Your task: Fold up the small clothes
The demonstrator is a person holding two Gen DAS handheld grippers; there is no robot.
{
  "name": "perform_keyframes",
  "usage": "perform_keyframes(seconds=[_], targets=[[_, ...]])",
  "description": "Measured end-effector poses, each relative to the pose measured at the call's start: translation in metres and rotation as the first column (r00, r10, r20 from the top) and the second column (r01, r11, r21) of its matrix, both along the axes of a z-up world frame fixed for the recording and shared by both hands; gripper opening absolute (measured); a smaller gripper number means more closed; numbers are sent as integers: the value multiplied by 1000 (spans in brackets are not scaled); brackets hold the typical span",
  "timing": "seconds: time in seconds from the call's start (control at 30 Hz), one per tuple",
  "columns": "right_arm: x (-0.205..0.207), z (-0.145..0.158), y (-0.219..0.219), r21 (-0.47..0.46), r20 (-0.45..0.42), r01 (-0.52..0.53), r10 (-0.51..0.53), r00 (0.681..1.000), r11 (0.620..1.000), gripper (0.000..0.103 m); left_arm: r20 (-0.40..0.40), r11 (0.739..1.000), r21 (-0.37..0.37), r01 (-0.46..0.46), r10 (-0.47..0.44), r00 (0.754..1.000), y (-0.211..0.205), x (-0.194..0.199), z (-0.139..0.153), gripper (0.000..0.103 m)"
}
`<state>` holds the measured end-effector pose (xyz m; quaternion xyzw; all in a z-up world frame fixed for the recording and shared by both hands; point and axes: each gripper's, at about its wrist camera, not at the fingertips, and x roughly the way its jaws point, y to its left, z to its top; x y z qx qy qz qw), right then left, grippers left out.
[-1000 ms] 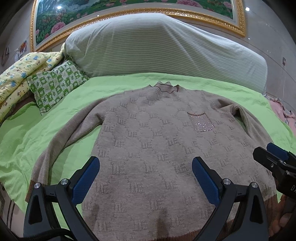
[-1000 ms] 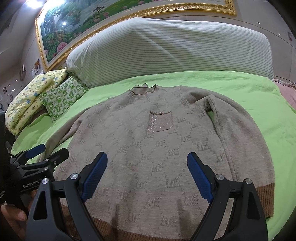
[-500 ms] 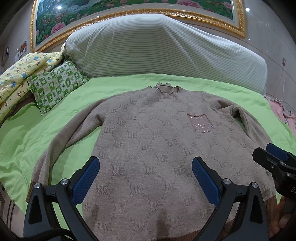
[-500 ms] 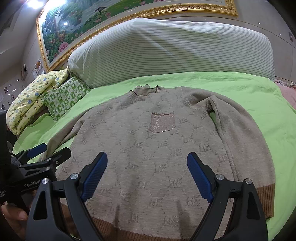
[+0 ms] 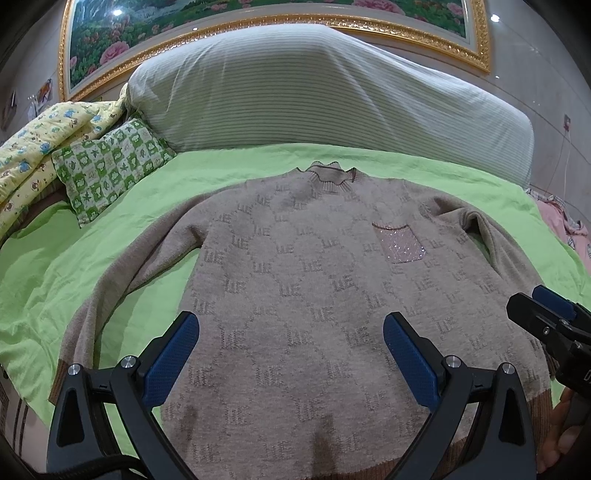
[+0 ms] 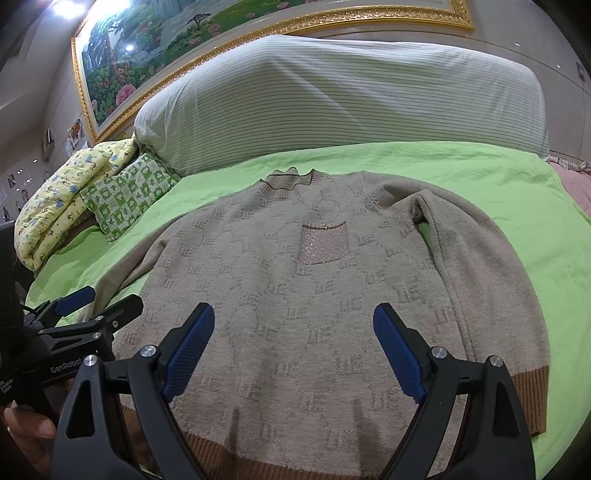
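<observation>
A beige knit sweater [image 5: 306, 280] with a sparkly chest pocket [image 5: 400, 245] lies flat, front up, on a green sheet [image 5: 92, 266]; its sleeves run down both sides. It also shows in the right wrist view [image 6: 295, 295]. My left gripper [image 5: 291, 336] is open and empty above the lower left of the sweater. My right gripper [image 6: 293, 328] is open and empty above the lower right. Each gripper shows at the edge of the other's view: the right one [image 5: 546, 317], the left one [image 6: 99, 306].
A large striped pillow [image 5: 314, 99] lies across the head of the bed. A green checked cushion [image 5: 110, 166] and a yellow printed quilt [image 5: 33, 147] sit at the left. A gold-framed painting [image 5: 258, 22] hangs behind. Pink bedding [image 5: 565, 229] lies at the right.
Both grippers have drifted very slightly; the sweater has not moved and nothing was taken hold of.
</observation>
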<state>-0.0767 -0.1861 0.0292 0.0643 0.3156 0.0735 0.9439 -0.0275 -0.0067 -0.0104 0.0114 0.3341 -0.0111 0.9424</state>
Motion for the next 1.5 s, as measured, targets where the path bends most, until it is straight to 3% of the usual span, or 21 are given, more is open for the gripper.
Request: perform_keyframes(seconds=[0.23, 0.37, 0.47, 0.57, 0.7, 0.77, 0.8, 0.87, 0.9, 0.93, 1.0, 1.1, 1.2, 1.27, 1.37, 1.4, 1.43, 1.5], targets=[[-1, -3, -14, 25, -9, 25, -25, 1000, 999, 88, -17, 1000, 9, 19, -18, 1000, -1, 7, -3, 100], [-11, -7, -53, 49, -27, 117, -115, 993, 992, 88, -31, 999, 0, 34, -34, 999, 3, 14, -3, 100], [-25, -11, -94, 47, -47, 239, -237, 970, 970, 88, -45, 999, -3, 47, -47, 998, 2, 24, -5, 100], [-43, -18, -139, 52, -81, 367, -362, 929, 929, 88, -61, 998, -6, 69, -69, 996, -1, 36, -7, 100], [-55, -30, -176, 43, -146, 466, -456, 878, 884, 88, -78, 997, -20, 69, -70, 994, -6, 55, -7, 100], [-54, -40, -186, 56, -199, 473, -454, 868, 879, 86, -86, 998, -28, 61, -64, 994, -7, 64, -7, 100], [-51, -46, -188, 72, -226, 464, -439, 870, 883, 77, -91, 998, -34, 59, -62, 994, -7, 70, -7, 100], [-44, -57, -188, 80, -283, 445, -407, 868, 892, 48, -101, 998, -38, 56, -59, 993, -6, 77, -7, 100], [-41, -58, -190, 82, -285, 436, -398, 872, 896, 19, -105, 998, -38, 53, -57, 993, -5, 82, -8, 100], [-37, -55, -191, 122, -289, 416, -368, 884, 901, 7, -107, 998, -39, 50, -54, 993, -3, 84, -8, 100], [-28, -39, -194, 175, -242, 400, -354, 903, 900, 7, -109, 998, -42, 38, -43, 993, 4, 92, -8, 100], [14, 18, -178, 214, -111, 307, -289, 951, 927, 6, -113, 998, -59, 15, -22, 993, 18, 103, -6, 100], [83, 80, -127, 286, 29, 92, -105, 994, 954, 6, -116, 997, -78, -13, 4, 993, 33, 113, -3, 100], [132, 103, -83, 349, 80, -59, 33, 996, 935, 6, -119, 995, -90, -35, 24, 993, 42, 119, -2, 100], [201, 108, -2, 409, 90, -301, 290, 953, 862, 23, -141, 991, -118, -61, 45, 989, 56, 134, -4, 100], [218, 99, 25, 405, 57, -351, 360, 931, 844, 47, -150, 990, -124, -67, 48, 987, 60, 139, -6, 100], [225, 92, 39, 393, 39, -367, 384, 923, 843, 54, -168, 988, -135, -73, 50, 985, 65, 147, -9, 100], [227, 68, 51, 350, -10, -342, 368, 930, 872, 54, -189, 984, -161, -76, 45, 981, 71, 158, -15, 101]])
